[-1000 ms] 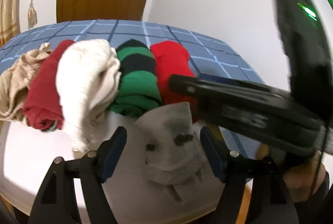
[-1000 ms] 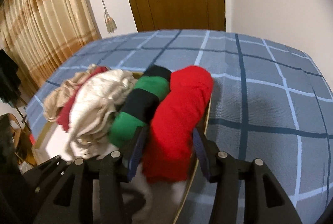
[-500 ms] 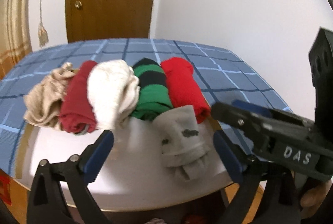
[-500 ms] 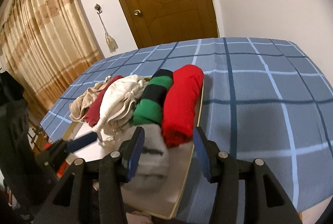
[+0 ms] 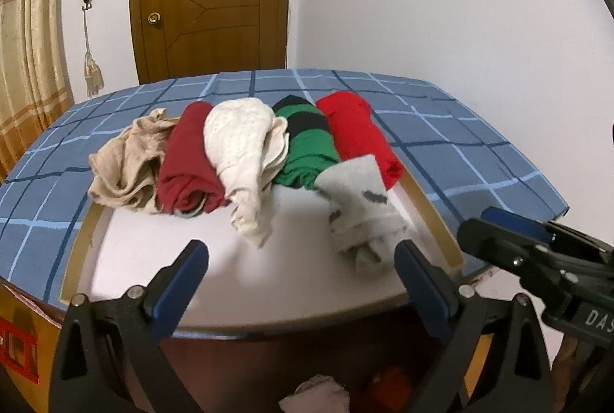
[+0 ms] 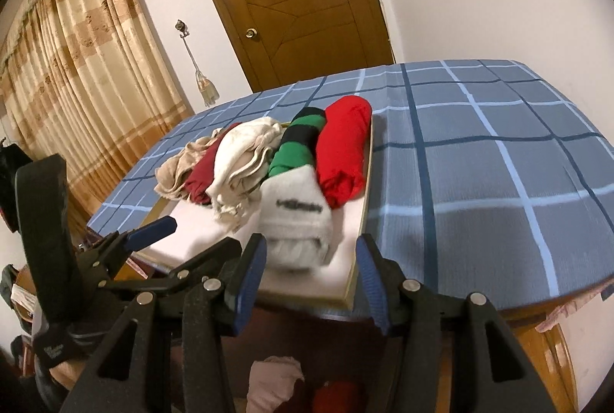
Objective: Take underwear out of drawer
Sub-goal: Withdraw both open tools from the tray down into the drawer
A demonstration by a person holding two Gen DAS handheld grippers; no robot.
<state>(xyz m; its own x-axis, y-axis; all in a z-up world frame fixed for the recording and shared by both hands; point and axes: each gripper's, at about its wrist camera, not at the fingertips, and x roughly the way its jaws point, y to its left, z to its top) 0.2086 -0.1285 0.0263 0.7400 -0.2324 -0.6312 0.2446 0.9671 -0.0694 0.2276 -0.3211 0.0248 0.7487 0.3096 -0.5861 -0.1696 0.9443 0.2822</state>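
Underwear [image 5: 245, 144] sits in a row of five rolls at the back of the white drawer [image 5: 429, 217] with a wooden rim. The left camera shows them from 9 o'clock to 3 o'clock: a tan roll [image 5: 126, 159], a dark red roll [image 5: 188, 159], a cream roll [image 5: 241, 148], a green and black roll [image 5: 307, 144] and a bright red roll [image 5: 360, 132]. A grey-white roll [image 5: 360, 209] lies in front of the bright red one. The left gripper [image 5: 299, 255] has just been opening its jaws. They stand wide with nothing in them. The right gripper [image 5: 483, 225] pokes in at 3 o'clock, apart from the drawer.

The right camera shows the same row on the blue checked cloth [image 6: 479, 163]. The grey-white roll [image 6: 295, 213] is blurry, just ahead of the right gripper [image 6: 311, 255]. Its jaws are partly apart and squeeze nothing. The left gripper [image 6: 153, 228] is at 9 o'clock.
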